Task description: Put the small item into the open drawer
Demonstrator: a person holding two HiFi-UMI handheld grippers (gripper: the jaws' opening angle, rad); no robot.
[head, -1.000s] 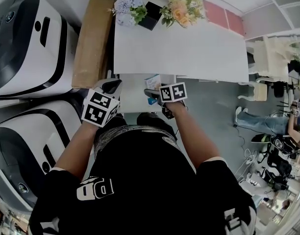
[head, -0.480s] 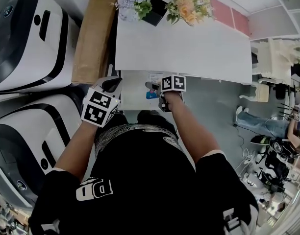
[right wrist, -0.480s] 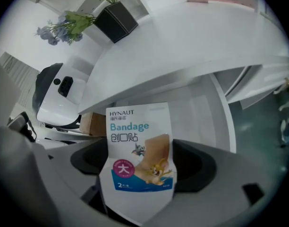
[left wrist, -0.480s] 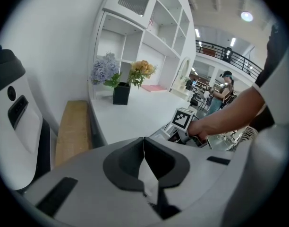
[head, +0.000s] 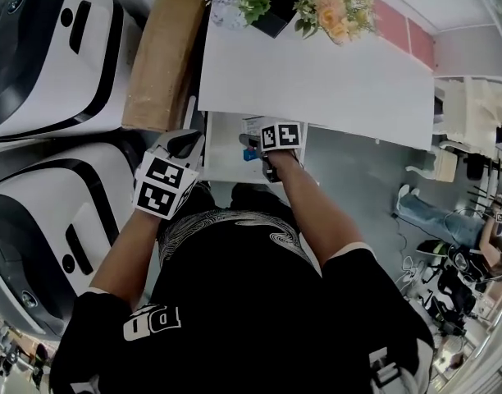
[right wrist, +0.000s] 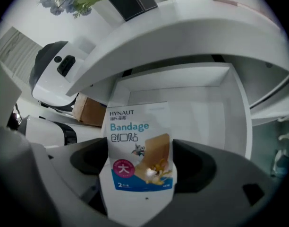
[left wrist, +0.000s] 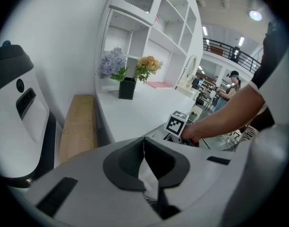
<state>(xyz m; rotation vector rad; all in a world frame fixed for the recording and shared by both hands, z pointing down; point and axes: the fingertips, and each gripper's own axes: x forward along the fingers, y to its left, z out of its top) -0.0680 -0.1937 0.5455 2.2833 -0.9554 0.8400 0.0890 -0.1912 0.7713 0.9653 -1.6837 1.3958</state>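
Right hand-held gripper (right wrist: 142,163) is clamped on a small bandage packet (right wrist: 135,126), standing upright between the jaws. The open white drawer (right wrist: 215,112) sits straight ahead of and below those jaws, tucked under the counter (head: 317,80) edge. Left hand-held gripper (left wrist: 144,162) has its jaws pressed together, near the drawer's left side, a bit apart from the right one.

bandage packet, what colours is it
The bandage packet is white, with blue lettering and band; clearest in the right gripper view.
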